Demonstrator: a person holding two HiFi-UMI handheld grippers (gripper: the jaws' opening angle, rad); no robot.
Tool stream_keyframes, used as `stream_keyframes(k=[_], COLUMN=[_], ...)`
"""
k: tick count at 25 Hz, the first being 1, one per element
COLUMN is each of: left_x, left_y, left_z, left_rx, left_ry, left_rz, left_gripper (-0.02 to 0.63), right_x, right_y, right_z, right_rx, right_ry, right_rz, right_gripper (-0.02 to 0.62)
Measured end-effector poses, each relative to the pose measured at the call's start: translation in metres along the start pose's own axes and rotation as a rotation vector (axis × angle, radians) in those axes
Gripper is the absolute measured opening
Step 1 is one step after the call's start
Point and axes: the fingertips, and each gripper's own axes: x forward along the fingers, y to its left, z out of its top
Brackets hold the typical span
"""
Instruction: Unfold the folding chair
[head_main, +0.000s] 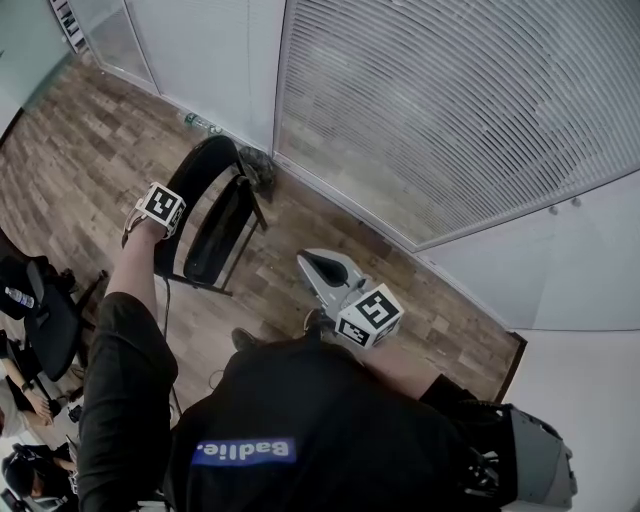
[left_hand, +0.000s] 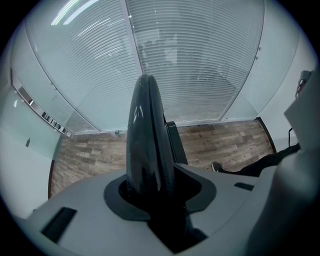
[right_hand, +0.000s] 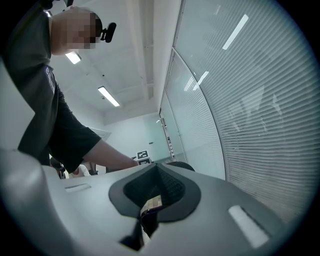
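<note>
A black folding chair, made of thin dark tubing with a smooth, glossy top rail, is seen standing on the wood-plank floor just in front of the frosted glass wall. The wall is finely ribbed with horizontal lines. The floor is laid in long brown boards with a matt, grainy surface. The chair's frame is bent into a rounded loop at the top, and a flat dark seat panel is set steeply within it. Whether the chair is fully folded cannot be told from above.

The left tool is clamped on the chair's top rail. The rail is seen there edge-on as a narrow, shiny black blade that rises out of the tool's grey matt body towards the glass wall.

The right tool is held farther from the glass wall than the chair, well apart from it. Its ridged dark jaws are pressed together with nothing between them. Its cube with black-and-white square markers is carried close to the person's chest.
</note>
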Motion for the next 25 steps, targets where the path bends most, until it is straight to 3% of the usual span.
stream_keyframes(k=[25], left_x=[-0.008], left_y=[-0.011], left_z=[-0.002], left_rx=[0.003], left_ry=[0.0], left_rz=[0.017], left_gripper=[0.118], right_x=[0.013], right_y=[-0.005], right_z=[-0.023], right_rx=[0.038], right_ry=[0.061], right_rz=[-0.01], right_gripper=[0.003])
